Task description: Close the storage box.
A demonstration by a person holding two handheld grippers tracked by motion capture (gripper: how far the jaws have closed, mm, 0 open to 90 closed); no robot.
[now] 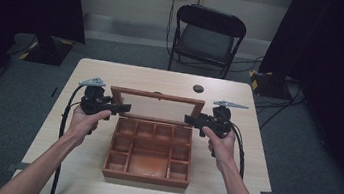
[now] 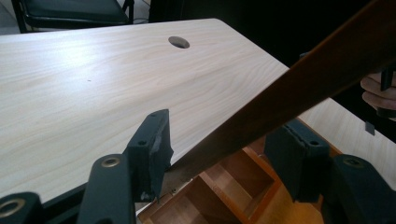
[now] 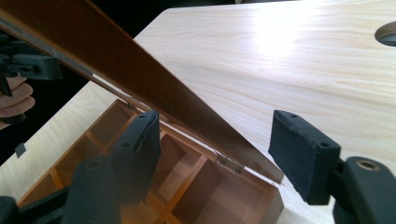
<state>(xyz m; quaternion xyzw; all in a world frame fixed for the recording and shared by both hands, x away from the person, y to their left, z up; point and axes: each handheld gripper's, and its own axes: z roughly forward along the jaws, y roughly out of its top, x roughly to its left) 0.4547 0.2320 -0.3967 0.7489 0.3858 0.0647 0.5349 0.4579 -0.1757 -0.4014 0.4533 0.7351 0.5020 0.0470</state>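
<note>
While both grippers, left and right, straddle the raised lid with jaws spread, the box stands open; lid unclasped.

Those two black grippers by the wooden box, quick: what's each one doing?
Left gripper: open, jaws either side of the brown wooden glass-paned lid, not clamped.
Right gripper: open, straddling the same lid.

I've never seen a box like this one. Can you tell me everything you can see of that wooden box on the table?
The wooden box is reddish-brown, with a shallow tray split into small compartments around a larger one; all look empty. Its lid, a wooden frame around a see-through pane, stands raised at the far edge on small metal hinges. The box rests on the pale table. The left claw and right claw each sit open astride a side of the lid frame.
</note>
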